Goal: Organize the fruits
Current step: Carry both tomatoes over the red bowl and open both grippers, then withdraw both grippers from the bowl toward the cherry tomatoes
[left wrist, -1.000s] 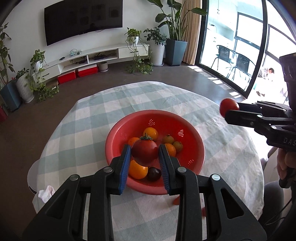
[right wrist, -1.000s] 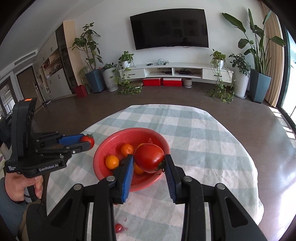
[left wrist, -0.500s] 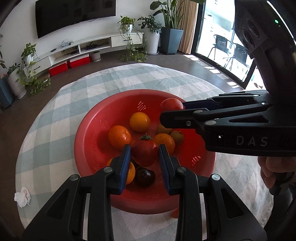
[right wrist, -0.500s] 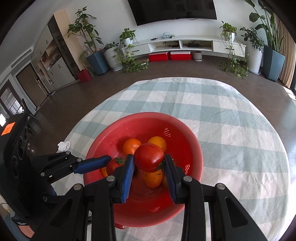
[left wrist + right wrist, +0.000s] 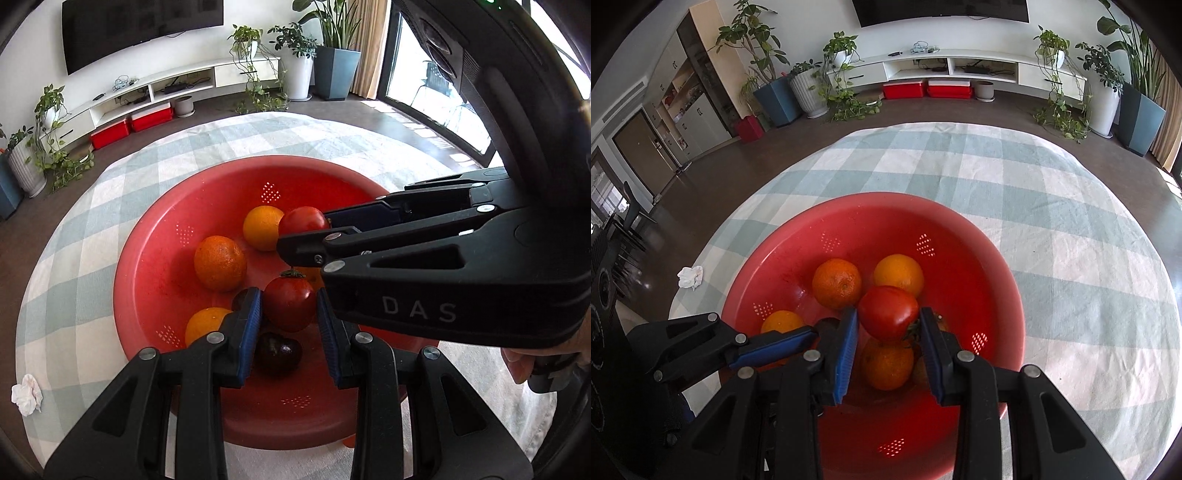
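Note:
A red colander bowl (image 5: 147,236) (image 5: 1004,280) on the checked tablecloth holds several oranges (image 5: 219,263) (image 5: 836,282) and a dark plum (image 5: 277,352). My left gripper (image 5: 290,314) is shut on a small red tomato (image 5: 290,308) with a green stem, low inside the bowl above the plum. My right gripper (image 5: 888,325) is shut on a larger red tomato (image 5: 888,312) over the bowl's middle, above an orange (image 5: 886,363). In the left wrist view the right gripper (image 5: 306,236) reaches in from the right with its tomato (image 5: 303,220). The left gripper (image 5: 809,334) shows at the lower left of the right wrist view.
A crumpled white tissue (image 5: 26,393) (image 5: 690,277) lies near the table's left edge. A small red piece (image 5: 349,441) peeks out from under the bowl's near rim. The round table's cloth (image 5: 1071,229) stretches behind and to the right of the bowl. The two grippers are close together.
Both grippers have come down into the bowl with their tomatoes. The right gripper has swung in from the right and now crosses the left wrist view close up.

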Demonstrator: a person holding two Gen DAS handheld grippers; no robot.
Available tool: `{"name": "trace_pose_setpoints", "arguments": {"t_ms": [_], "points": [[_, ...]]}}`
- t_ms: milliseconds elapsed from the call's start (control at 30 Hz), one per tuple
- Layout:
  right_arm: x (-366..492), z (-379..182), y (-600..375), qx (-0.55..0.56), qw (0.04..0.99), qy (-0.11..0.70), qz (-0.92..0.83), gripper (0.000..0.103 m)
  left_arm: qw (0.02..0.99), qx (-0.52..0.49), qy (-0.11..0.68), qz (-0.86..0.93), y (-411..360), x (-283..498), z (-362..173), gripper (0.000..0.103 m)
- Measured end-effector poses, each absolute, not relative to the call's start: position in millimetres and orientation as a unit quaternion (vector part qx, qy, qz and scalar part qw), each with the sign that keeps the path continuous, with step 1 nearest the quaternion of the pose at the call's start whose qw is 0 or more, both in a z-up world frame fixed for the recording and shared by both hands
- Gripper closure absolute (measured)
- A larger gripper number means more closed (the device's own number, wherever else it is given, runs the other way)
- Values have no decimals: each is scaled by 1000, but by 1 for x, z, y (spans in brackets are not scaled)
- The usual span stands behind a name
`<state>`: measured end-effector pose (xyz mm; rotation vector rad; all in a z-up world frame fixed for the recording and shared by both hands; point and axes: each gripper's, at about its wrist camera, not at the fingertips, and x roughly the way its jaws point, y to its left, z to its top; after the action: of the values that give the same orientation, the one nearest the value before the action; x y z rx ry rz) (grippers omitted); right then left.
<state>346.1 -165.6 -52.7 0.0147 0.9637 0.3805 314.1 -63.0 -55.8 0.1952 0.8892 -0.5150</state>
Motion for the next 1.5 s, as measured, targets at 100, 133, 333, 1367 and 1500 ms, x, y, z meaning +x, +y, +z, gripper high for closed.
{"name": "trace_pose_setpoints", "arguments": {"t_ms": [100,133,333,1367,1500], "points": [[347,-53,-165,5,870,459,179,67,867,91,425,-246,-64,316,-56,74],[347,-54,-165,4,871,459,178,67,867,91,424,-245,-64,316,-57,74],[345,-55,-166,-1,872,457,173,64,869,93,422,-242,-66,315,-56,65],[169,-9,-237,105,928,329,141,0,921,57,350,-163,-14,181,-3,0],[131,-13,-239,100,938,309,124,0,919,53,356,-158,-9,154,-8,0]]}}
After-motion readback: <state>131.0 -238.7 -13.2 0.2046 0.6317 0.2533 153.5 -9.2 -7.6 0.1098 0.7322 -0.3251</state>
